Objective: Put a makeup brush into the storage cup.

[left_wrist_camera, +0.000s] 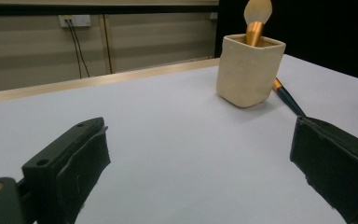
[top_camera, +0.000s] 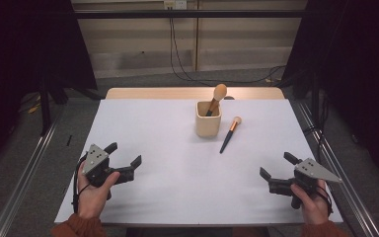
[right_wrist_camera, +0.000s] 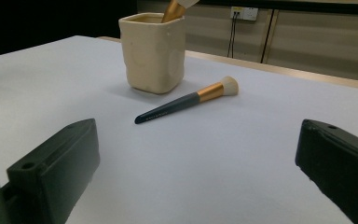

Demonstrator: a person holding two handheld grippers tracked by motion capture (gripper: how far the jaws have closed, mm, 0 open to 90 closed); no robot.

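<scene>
The loose makeup brush (top_camera: 230, 134) was lying flat on the table (top_camera: 168, 148) just right of the cream cup (top_camera: 208, 120), which already had another brush (top_camera: 216, 98) standing in it; bristles pointed away, dark handle angled back toward the person. Right gripper (top_camera: 275, 170) looked nearer to that handle than the left gripper (top_camera: 124, 156), and both had their jaws wide apart with nothing in them.

Cup (top_camera: 208, 124) on table (top_camera: 153, 123), toward far edge, slightly right of centre. One brush (top_camera: 215, 98) stands in cup, leaning toward far edge. Second brush (top_camera: 230, 134) lies flat on table just right of cup, head toward far edge. My left gripper (top_camera: 127, 155) near left corner of near edge; my right gripper (top_camera: 277, 166) near right corner, fingers apart.
</scene>
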